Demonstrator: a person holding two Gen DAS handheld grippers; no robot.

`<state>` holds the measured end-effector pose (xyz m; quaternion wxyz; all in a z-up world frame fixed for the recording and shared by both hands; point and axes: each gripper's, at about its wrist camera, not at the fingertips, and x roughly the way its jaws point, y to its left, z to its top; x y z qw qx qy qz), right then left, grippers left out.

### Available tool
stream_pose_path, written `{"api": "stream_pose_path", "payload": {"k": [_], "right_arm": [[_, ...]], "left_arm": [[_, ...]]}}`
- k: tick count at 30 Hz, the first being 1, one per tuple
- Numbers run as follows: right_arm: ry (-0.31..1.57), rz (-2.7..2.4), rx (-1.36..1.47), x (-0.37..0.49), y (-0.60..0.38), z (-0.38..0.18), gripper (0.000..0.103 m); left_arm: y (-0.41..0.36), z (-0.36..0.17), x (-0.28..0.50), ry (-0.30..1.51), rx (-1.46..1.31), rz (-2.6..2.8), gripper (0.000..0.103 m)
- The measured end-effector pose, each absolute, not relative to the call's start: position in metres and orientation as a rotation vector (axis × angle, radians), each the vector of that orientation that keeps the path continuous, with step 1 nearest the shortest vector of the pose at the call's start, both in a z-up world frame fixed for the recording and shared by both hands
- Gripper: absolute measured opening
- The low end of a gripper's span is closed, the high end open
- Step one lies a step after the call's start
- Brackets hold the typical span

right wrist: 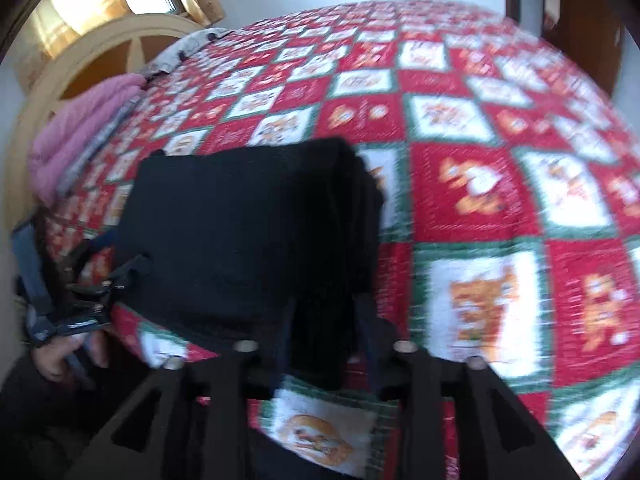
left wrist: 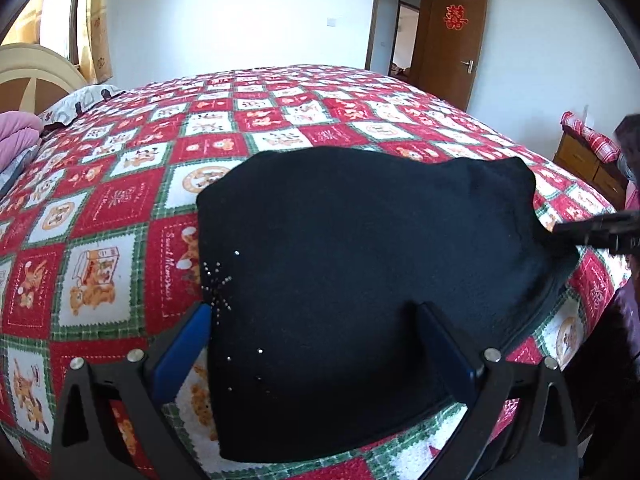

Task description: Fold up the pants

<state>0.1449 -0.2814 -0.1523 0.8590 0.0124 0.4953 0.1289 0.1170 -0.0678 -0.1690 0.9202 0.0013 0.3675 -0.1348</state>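
On the bed (left wrist: 120, 208), near its front edge, the black pants (left wrist: 352, 264) lie folded into a compact block. Left gripper (left wrist: 316, 344): jaws wide apart, straddling the near edge, gripping nothing. Right gripper (right wrist: 324, 344): jaws narrowed around a thick bunched edge, apparently pinching it; the view is blurred. To finish cleanly, press layers flat and square the edges before letting go. Long axis appears to run along the bed's front edge.

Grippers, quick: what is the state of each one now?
Left gripper: open, fingers astride the black pants, not gripping.
Right gripper: partly closed around a pants edge; grip cannot be told.
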Motion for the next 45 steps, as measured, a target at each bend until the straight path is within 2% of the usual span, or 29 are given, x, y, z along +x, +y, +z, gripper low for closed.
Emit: {"api": "stream_pose_path", "payload": {"k": [3, 5, 7, 12, 15, 23, 28, 32, 37, 45], "right_arm": [[0.886, 0.195, -0.003, 0.135, -0.274, -0.129, 0.044], [0.797, 0.291, 0.076, 0.127, -0.266, -0.121, 0.054], [0.782, 0.409, 0.125, 0.124, -0.252, -0.125, 0.055], [0.887, 0.376, 0.011, 0.131, -0.230, -0.155, 0.055], [0.948, 0.334, 0.053, 0.142, -0.246, -0.164, 0.055], [0.998, 0.400, 0.014, 0.142, -0.258, -0.168, 0.055], [1.021, 0.443, -0.183, 0.127, -0.249, -0.169, 0.055], [1.086, 0.432, -0.190, 0.125, -0.264, -0.165, 0.056], [1.072, 0.377, 0.019, 0.139, -0.300, -0.159, 0.056], [0.982, 0.375, 0.484, 0.161, -0.342, -0.187, 0.056]], "left_arm": [[-0.069, -0.168, 0.116, 0.746, 0.018, -0.269, 0.103], [-0.071, -0.168, 0.116, 0.741, 0.035, -0.264, 0.103], [-0.073, -0.167, 0.115, 0.734, 0.057, -0.263, 0.103], [-0.073, -0.168, 0.115, 0.736, 0.062, -0.267, 0.103], [-0.073, -0.171, 0.116, 0.744, 0.048, -0.280, 0.103], [-0.072, -0.172, 0.116, 0.750, 0.044, -0.295, 0.103], [-0.070, -0.166, 0.113, 0.728, 0.071, -0.284, 0.103], [-0.060, -0.159, 0.113, 0.697, 0.065, -0.260, 0.103], [-0.045, -0.167, 0.127, 0.727, -0.006, -0.286, 0.103], [-0.030, -0.180, 0.147, 0.738, -0.164, -0.385, 0.103]]}}
